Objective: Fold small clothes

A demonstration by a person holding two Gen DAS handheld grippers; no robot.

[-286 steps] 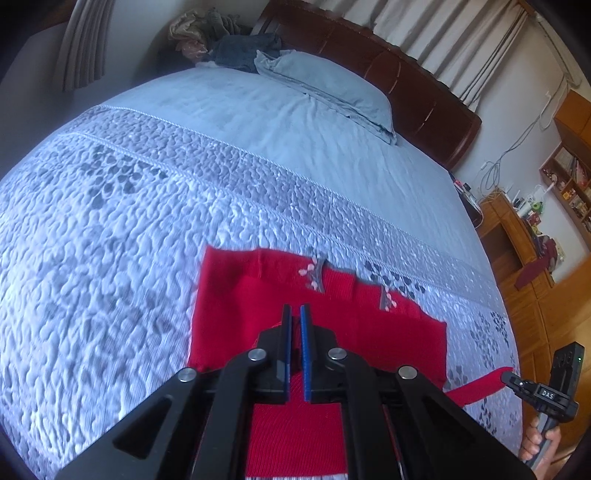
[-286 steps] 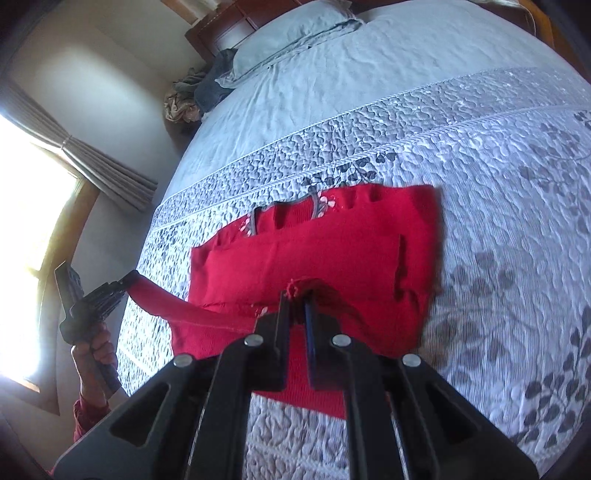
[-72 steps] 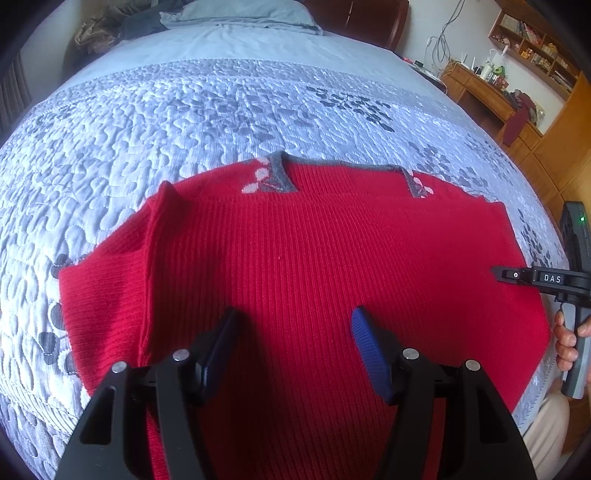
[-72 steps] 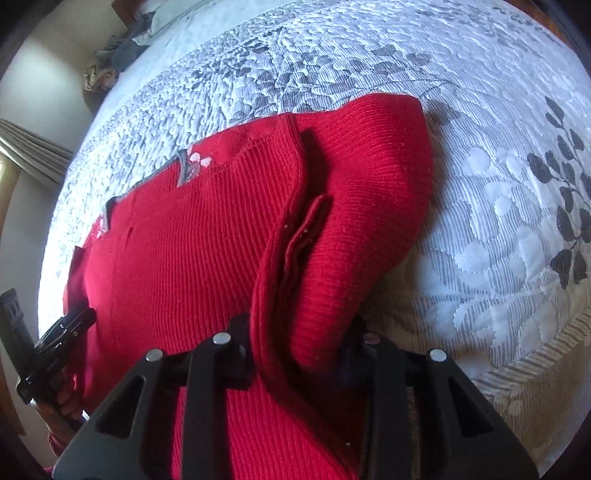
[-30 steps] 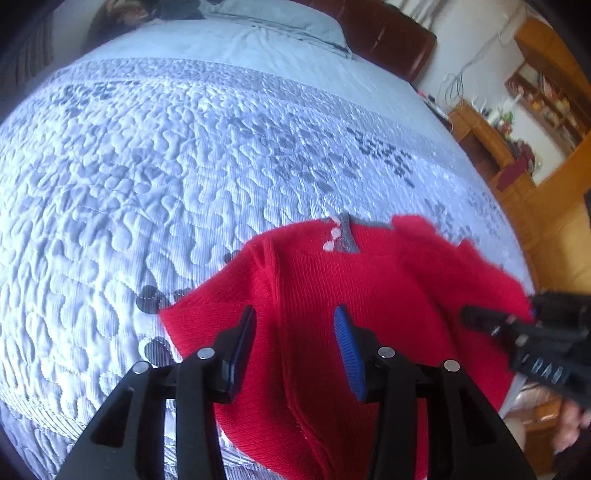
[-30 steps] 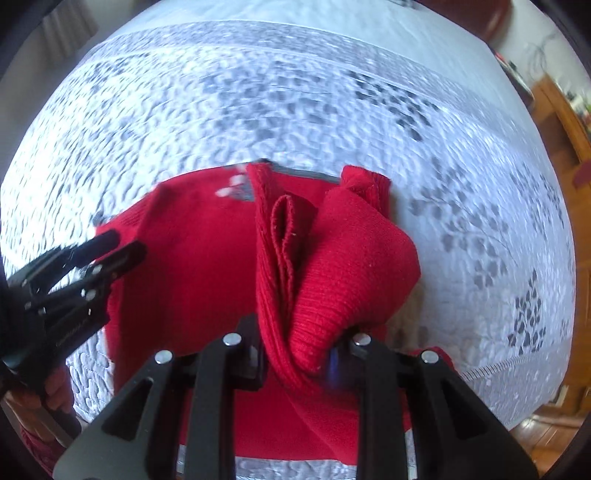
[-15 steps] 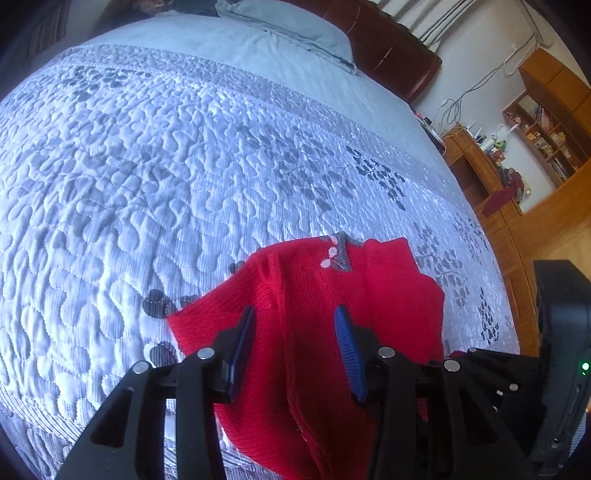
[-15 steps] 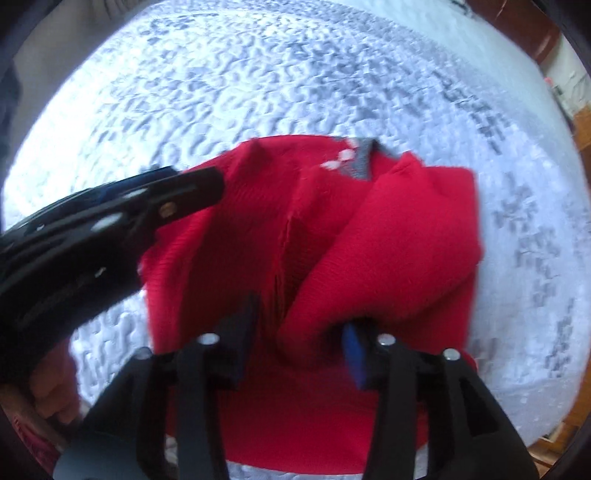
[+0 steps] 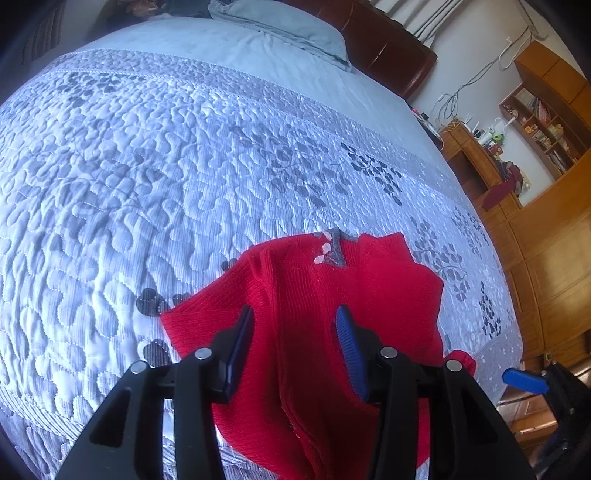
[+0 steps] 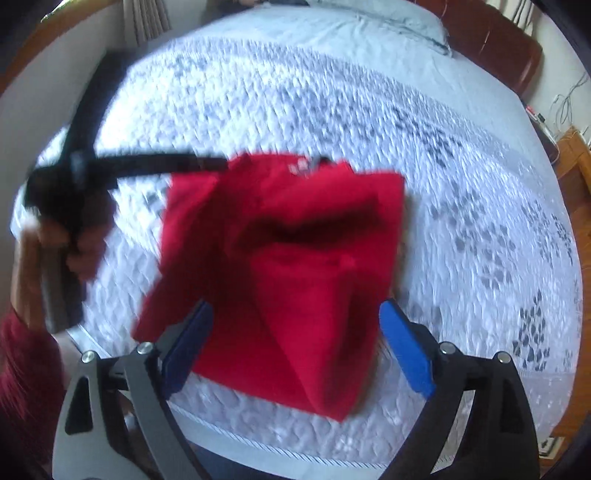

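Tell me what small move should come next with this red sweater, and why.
Probably lower the right gripper, whose jaws are wide open, and press flat the puffed fold in the red sweater. The cloth lies bunched and uneven on the quilt, held by neither gripper.

A red knit sweater [image 9: 332, 314] lies folded on the bed's quilted grey-and-white bedspread [image 9: 166, 177], near its front edge. Its grey neckline trim with pale flower motifs points toward the headboard [image 9: 388, 40]. The left claw [image 9: 295, 347] hangs above the sweater with its blue-padded fingers [image 9: 349, 350] spread apart, gripping nothing. A blue pad of the right claw [image 9: 524, 380] shows at the lower right edge. A pale blue pillow [image 9: 280, 26] rests at the head of the bed, and wooden shelving [image 9: 535, 122] stands to the right.
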